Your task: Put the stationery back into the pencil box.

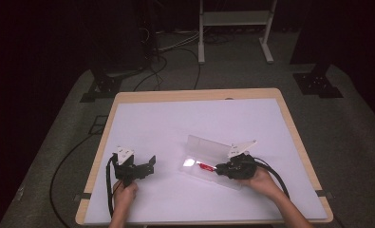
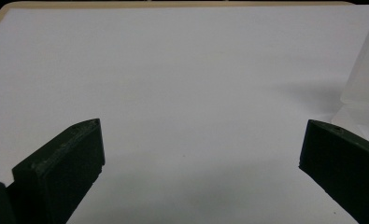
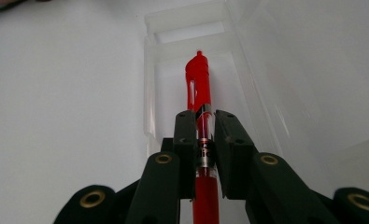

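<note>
Overhead, the right gripper (image 1: 221, 168) is seen clamped on a red pen (image 1: 205, 166) over the clear plastic case (image 1: 209, 151) near the tabletop's (image 1: 175, 118) front edge; the left gripper (image 1: 149, 164) is kept apart. Its jaws are spread wide over bare tabletop (image 2: 182, 84). Along the right gripper (image 3: 204, 123), the pen (image 3: 198, 79) is aligned with the case's (image 3: 149, 107) long axis.

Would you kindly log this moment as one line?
right gripper: shut on red pen | pen over clear box | left gripper: open, idle
</note>
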A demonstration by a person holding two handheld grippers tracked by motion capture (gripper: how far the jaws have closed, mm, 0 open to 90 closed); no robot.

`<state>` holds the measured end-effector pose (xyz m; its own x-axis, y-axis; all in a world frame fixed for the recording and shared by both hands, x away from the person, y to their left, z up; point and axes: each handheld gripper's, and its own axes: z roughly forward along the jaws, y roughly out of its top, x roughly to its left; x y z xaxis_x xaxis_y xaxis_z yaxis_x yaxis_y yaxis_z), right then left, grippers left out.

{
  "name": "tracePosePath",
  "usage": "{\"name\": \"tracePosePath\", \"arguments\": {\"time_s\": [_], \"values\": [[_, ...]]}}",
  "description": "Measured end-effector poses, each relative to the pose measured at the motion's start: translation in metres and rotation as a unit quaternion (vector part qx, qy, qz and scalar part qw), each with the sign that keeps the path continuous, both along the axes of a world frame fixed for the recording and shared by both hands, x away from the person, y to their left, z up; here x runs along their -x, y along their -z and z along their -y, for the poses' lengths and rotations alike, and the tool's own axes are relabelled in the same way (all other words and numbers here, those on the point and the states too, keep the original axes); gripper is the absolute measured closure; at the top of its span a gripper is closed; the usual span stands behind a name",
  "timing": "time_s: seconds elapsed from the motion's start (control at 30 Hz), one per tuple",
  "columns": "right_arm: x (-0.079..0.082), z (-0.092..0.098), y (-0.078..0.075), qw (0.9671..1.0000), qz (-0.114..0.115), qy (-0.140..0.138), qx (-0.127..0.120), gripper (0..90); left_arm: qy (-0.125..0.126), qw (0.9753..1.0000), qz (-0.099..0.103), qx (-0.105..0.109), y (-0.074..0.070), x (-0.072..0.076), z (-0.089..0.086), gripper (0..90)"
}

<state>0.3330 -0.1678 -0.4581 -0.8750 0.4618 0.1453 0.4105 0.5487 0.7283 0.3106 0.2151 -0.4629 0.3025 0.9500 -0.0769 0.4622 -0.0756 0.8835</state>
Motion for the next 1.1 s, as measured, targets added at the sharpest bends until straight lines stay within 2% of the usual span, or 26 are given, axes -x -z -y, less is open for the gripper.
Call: {"name": "tracePosePath", "arguments": {"time_s": [0.67,1.1], "values": [[-0.002,-0.0019,0.0052,0.9999,-0.007,0.0,0.01,78.0,-0.001,1.0,-0.001,0.0,0.0,0.0,0.0001,0.0],[-0.0024,0.0005,0.003,1.0,-0.008,0.003,0.004,76.7,-0.002,1.0,-0.001,-0.001,0.0,0.0002,0.0,0.0]]}}
